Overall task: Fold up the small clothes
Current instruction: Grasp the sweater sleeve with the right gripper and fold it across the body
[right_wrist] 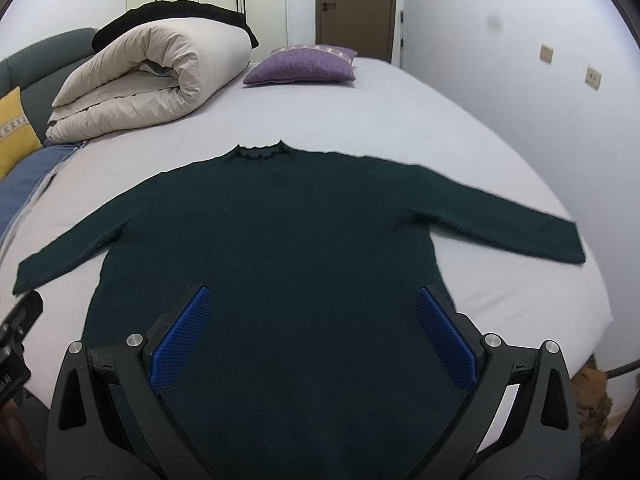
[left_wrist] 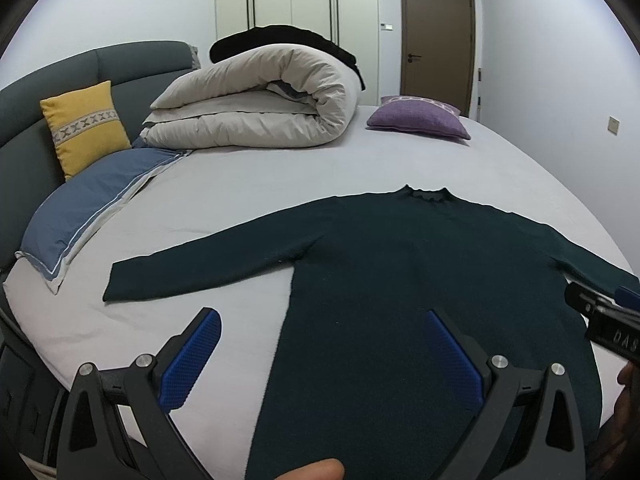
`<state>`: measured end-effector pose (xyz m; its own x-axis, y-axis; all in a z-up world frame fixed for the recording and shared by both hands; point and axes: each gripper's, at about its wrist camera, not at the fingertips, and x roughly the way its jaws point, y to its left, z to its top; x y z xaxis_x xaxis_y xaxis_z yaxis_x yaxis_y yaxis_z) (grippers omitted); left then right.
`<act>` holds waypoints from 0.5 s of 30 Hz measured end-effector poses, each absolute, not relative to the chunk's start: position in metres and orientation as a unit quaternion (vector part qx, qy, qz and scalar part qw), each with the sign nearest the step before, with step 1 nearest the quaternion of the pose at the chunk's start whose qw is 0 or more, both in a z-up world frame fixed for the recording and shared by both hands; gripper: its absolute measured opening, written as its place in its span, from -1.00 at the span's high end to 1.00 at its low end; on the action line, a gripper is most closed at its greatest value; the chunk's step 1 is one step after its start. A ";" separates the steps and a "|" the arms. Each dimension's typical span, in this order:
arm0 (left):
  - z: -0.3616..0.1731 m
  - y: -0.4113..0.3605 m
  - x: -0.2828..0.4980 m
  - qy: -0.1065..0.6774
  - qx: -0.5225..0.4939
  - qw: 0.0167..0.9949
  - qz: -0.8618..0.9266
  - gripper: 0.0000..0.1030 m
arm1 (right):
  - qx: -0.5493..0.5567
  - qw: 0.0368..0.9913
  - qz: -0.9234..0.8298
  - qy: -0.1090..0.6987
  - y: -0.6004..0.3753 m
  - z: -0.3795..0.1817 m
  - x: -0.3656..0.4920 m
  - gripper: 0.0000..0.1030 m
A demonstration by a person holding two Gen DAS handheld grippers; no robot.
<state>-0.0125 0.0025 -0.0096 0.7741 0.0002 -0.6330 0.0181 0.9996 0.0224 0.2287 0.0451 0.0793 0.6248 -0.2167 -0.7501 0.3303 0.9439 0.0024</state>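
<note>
A dark green long-sleeved sweater lies flat on the grey bed sheet, collar away from me, both sleeves spread out; it also shows in the right wrist view. My left gripper is open and empty, hovering over the sweater's lower left side, its left finger over bare sheet. My right gripper is open and empty above the sweater's lower body. The right gripper's body shows at the right edge of the left wrist view.
A rolled beige duvet with a black garment on top lies at the back left. A purple cushion, a yellow cushion and a blue pillow sit by the grey headboard. The bed edge runs right.
</note>
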 end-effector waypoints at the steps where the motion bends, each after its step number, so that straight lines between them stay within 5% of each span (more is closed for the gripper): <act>1: -0.011 0.001 -0.014 0.330 0.019 0.944 -0.002 -1.00 | 0.083 0.899 -0.148 0.404 0.037 0.078 0.228 -1.00; 9: -0.026 -0.033 -0.009 0.274 0.168 0.945 0.057 -1.00 | 0.278 0.880 -0.177 0.342 -0.131 0.060 0.186 -0.98; 15: -0.032 -0.055 0.009 0.267 0.214 0.938 0.056 -1.00 | 0.415 0.826 -0.259 0.278 -0.293 0.018 0.126 -0.71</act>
<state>0.0087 -0.0551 -0.0317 0.8509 0.2202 -0.4770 0.0083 0.9022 0.4312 0.1263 -0.2932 0.0183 0.7105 -0.1977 -0.6753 0.6598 0.5208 0.5418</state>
